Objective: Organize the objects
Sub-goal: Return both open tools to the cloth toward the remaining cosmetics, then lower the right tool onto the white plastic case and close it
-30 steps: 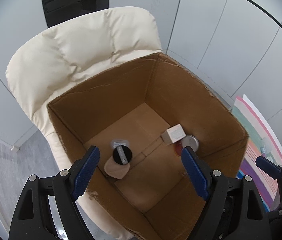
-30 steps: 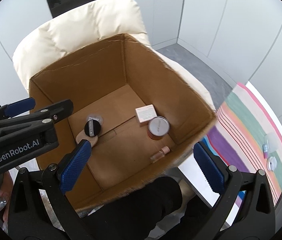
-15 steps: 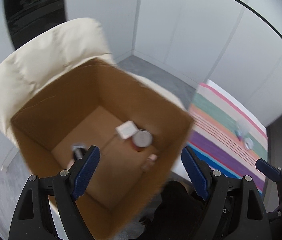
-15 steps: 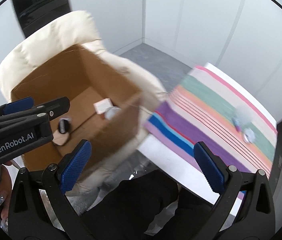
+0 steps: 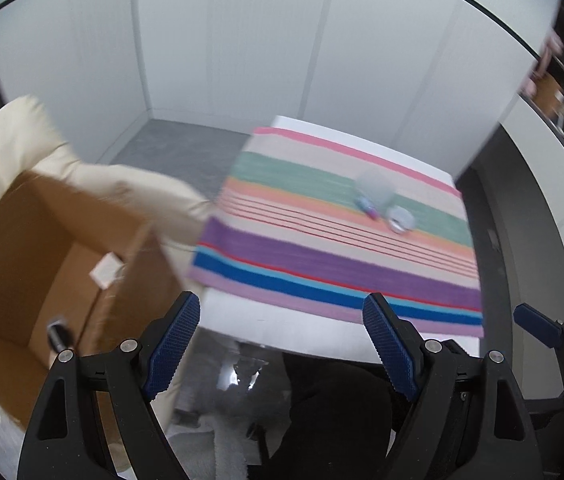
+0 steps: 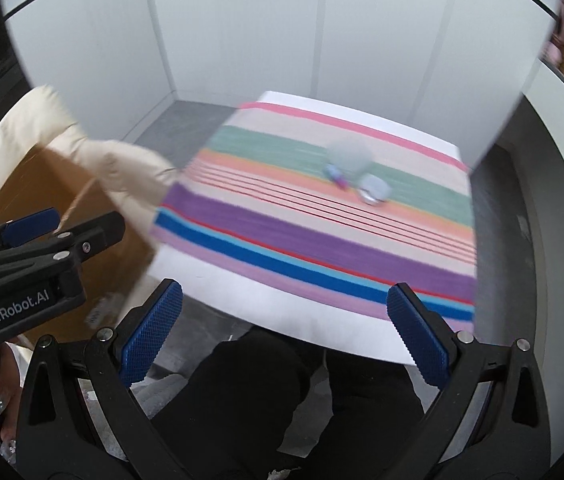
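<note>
Both views are blurred by motion. My left gripper (image 5: 282,344) is open and empty, over the near edge of a white table (image 5: 265,320). My right gripper (image 6: 284,332) is also open and empty, above the same edge. A striped cloth (image 5: 334,248) covers the table (image 6: 241,292). On the cloth (image 6: 322,220) lie a small round silvery item (image 6: 374,194), a small purple and blue item (image 6: 336,174) and a pale translucent object (image 6: 350,154). The open cardboard box (image 5: 41,264) stands at the left and holds a white box (image 5: 107,270) and a black item (image 5: 57,332).
The box (image 6: 41,192) rests on a cream padded chair (image 5: 13,144). White wall panels stand behind the table. A person's dark-clothed legs (image 6: 282,400) are below the grippers. Shelves with objects (image 5: 558,92) show at the far right. My left gripper's body (image 6: 25,268) crosses the right wrist view.
Both grippers have swung right, away from above the cardboard box and toward the striped table. The box has slid to the left edge of both views. The jaws stayed open.
</note>
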